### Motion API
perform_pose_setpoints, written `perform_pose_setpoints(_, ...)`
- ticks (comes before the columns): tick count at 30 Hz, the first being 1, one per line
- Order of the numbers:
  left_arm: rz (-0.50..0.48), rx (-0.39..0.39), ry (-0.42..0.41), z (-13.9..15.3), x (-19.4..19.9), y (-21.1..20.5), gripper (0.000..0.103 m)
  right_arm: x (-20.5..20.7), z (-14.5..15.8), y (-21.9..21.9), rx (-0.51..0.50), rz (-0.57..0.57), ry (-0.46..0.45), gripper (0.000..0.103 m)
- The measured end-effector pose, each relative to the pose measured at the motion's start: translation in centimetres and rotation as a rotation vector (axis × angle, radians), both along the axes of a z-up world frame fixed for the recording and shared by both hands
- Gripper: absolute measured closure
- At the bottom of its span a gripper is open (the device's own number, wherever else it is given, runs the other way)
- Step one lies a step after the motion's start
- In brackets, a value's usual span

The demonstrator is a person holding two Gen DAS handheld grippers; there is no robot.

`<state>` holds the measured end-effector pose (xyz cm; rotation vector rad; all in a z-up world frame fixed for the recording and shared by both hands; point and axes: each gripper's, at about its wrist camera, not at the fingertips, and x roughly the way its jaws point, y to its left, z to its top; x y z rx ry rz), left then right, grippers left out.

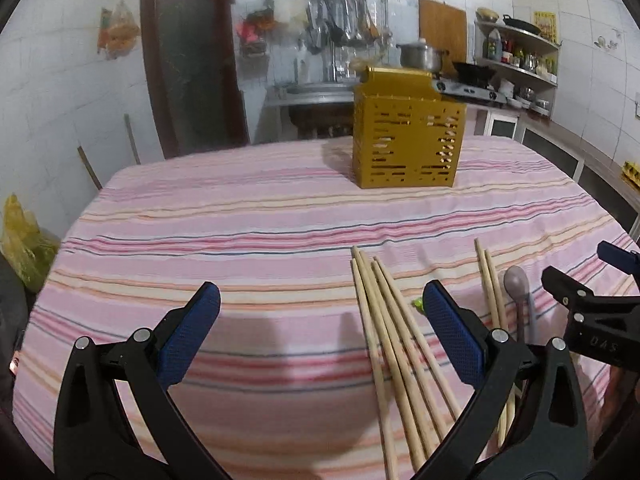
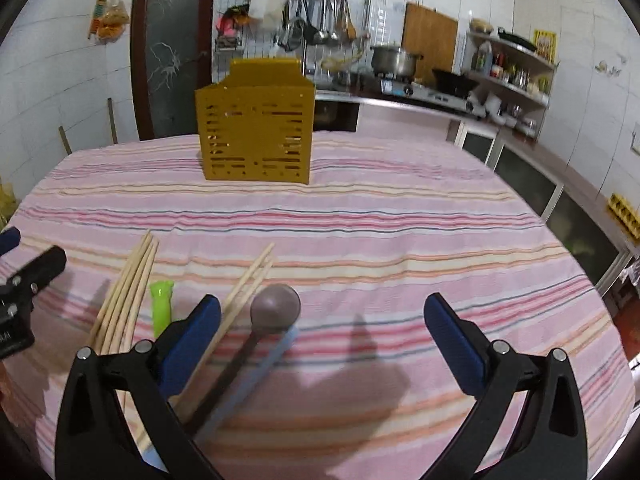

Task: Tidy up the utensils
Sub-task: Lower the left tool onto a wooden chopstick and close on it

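A gold slotted utensil holder (image 1: 408, 136) (image 2: 256, 132) stands upright at the far side of the striped table. Several wooden chopsticks (image 1: 392, 340) (image 2: 124, 296) lie in a bundle near the front edge, with two more chopsticks (image 1: 490, 284) (image 2: 248, 284) beside them. A mauve spoon (image 1: 518, 284) (image 2: 275, 307) lies next to those, over a pale blue utensil (image 2: 264, 372). A small green piece (image 2: 162, 300) (image 1: 418, 303) rests between the chopstick groups. My left gripper (image 1: 320, 312) hovers open above the bundle. My right gripper (image 2: 322, 320) is open, its left finger over the two chopsticks.
The pink striped tablecloth (image 1: 240, 232) (image 2: 400, 232) covers the whole table. Behind it are a dark door (image 1: 188, 56), a sink with a hanging-utensil rack (image 1: 332, 20), a stove with a pot (image 2: 394, 60) and shelves (image 2: 512, 68). A yellow bag (image 1: 24, 240) sits left of the table.
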<state>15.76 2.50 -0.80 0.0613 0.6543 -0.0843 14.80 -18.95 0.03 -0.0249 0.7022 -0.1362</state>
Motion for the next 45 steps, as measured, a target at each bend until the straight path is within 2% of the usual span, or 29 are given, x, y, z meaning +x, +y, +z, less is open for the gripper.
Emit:
perform_pose_setpoints(4, 0.020, -0.028, 0.039, -0.7, 2.4, 0.2, 0.006, 2.8, -0.7, 0.4, 0.006, -0.016, 0.047, 0.005)
perform_pose_setpoints(6, 0.022, -0.019, 0.060, -1.3, 3.5, 0.0, 0.011, 4.0, -1.5, 0.5, 0.012, -0.019, 0.088, 0.020)
perform_pose_setpoints(8, 0.017, -0.008, 0.101, -2.3, 4.9, -0.3, 0.017, 4.7, -2.0, 0.2, 0.029, -0.026, 0.113, 0.024)
perform_pose_setpoints(12, 0.026, 0.005, 0.171, -4.3, 6.3, -0.4, 0.021, 5.7, -2.6, -0.3, 0.058, -0.038, 0.138, 0.027)
perform_pose_setpoints(15, 0.038, -0.014, 0.204, -5.0, 7.0, 0.1, 0.022, 6.3, -3.1, 0.2, 0.040, -0.034, 0.157, 0.029)
perform_pose_setpoints(20, 0.042, -0.013, 0.212, -5.3, 7.1, 0.3, 0.022, 7.0, -3.8, 0.2, 0.059, -0.029, 0.188, 0.031)
perform_pose_setpoints(23, 0.036, 0.011, 0.217, -5.5, 7.2, -0.2, 0.022, 7.3, -4.2, 0.4, 0.075, -0.019, 0.216, 0.038)
perform_pose_setpoints(26, 0.036, 0.013, 0.215, -5.4, 7.1, -0.1, 0.022, 7.3, -4.3, 0.5, 0.077, -0.020, 0.220, 0.041)
perform_pose_setpoints(31, 0.024, 0.038, 0.223, -5.4, 7.1, -0.5, 0.025, 7.6, -4.1, 1.0, 0.088, -0.007, 0.229, 0.057)
perform_pose_setpoints(33, 0.015, 0.046, 0.232, -5.4, 7.1, -0.8, 0.031, 7.7, -4.0, 1.3, 0.093, -0.002, 0.235, 0.064)
perform_pose_setpoints(35, 0.007, 0.040, 0.247, -5.4, 7.2, -1.0, 0.038, 8.0, -4.0, 1.6, 0.091, -0.002, 0.245, 0.067)
perform_pose_setpoints(41, 0.007, -0.003, 0.301, -5.1, 7.8, -1.3, 0.058, 8.1, -4.0, 1.8, 0.095, -0.027, 0.265, 0.069)
perform_pose_setpoints(45, 0.023, 0.000, 0.326, -5.3, 8.6, -2.1, 0.062, 8.2, -4.2, 2.2, 0.085, -0.039, 0.259, 0.074)
